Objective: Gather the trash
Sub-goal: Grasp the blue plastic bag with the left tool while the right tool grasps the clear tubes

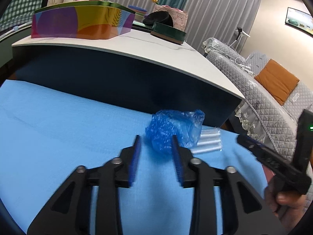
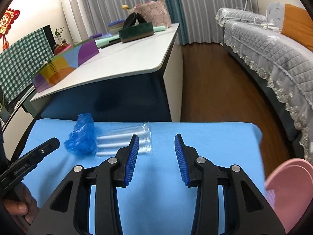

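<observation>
Both grippers stood empty over the blue cloth, jaws apart with nothing between the ribbed blue pads. On the left gripper the crumpled blue plastic wrapper lay just beyond the fingertips, a little toward the right finger, so the sensible move seemed to be easing forward and slightly right until the wad sat squarely between the pads, then closing low near the cloth so the thin film could not slip out above. On the right gripper the clear packet of white sticks lay just past its left finger, partly hidden by it; a shift to the left would have been needed before closing across the packet's narrow side. Wrapper and packet touched or overlapped, so lifting one might have dragged the other. That wrapper looked light, translucent and springy, bunched into a loose lump; the packet was flat, glossy and likely slippery. A pink bin showed at the right edge, presumably where the trash belonged.
</observation>
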The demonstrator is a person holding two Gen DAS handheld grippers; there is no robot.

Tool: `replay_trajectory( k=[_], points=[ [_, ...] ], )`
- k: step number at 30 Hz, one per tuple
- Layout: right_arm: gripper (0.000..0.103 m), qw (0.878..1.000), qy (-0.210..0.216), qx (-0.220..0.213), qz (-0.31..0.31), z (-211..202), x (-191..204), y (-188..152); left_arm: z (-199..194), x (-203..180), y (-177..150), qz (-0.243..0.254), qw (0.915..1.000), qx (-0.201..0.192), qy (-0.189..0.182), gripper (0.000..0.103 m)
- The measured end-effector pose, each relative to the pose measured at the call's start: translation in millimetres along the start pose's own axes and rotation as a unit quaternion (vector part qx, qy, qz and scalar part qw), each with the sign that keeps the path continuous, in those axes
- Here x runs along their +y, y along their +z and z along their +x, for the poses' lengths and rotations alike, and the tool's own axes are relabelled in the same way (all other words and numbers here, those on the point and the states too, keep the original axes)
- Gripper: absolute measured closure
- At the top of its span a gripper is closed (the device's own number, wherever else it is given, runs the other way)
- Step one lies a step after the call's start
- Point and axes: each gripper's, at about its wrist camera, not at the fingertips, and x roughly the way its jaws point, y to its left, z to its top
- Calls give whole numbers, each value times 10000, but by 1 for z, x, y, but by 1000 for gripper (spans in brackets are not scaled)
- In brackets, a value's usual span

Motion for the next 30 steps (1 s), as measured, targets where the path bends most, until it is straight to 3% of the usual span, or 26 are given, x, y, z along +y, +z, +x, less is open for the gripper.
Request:
replay_trajectory(
  k=[4,9,11,12,13,14,15,17,24,30],
  points=[
    [60,9990,235,375,66,32,4,9,12,0,5,-147,9998,80,-100,58],
    [59,9970,231,708,-203,48,18,12,33,-2,3,-251,9988,399,-112,58],
    [65,9968,195,713,-289,47,21,11,40,-2,2,-310,9983,487,-129,59],
    [71,9967,201,725,-317,47,22,11,42,-2,1,-327,9980,520,-147,60],
    [75,9966,192,731,-332,47,23,10,44,-3,0,-329,9978,547,-180,74],
    [84,9965,204,742,-323,47,22,10,46,-3,0,-316,9976,572,-206,84],
    [93,9965,218,755,-298,47,21,10,45,-5,-1,-282,9978,571,-202,86],
    [100,9969,265,710,-212,44,19,9,43,-7,-1,-220,9981,549,-185,93],
    [102,9986,223,465,-110,24,18,2,22,-9,6,-68,9992,389,-18,96],
    [102,9996,104,102,-259,-24,27,3,-6,-12,7,64,9996,280,65,96]
  ],
)
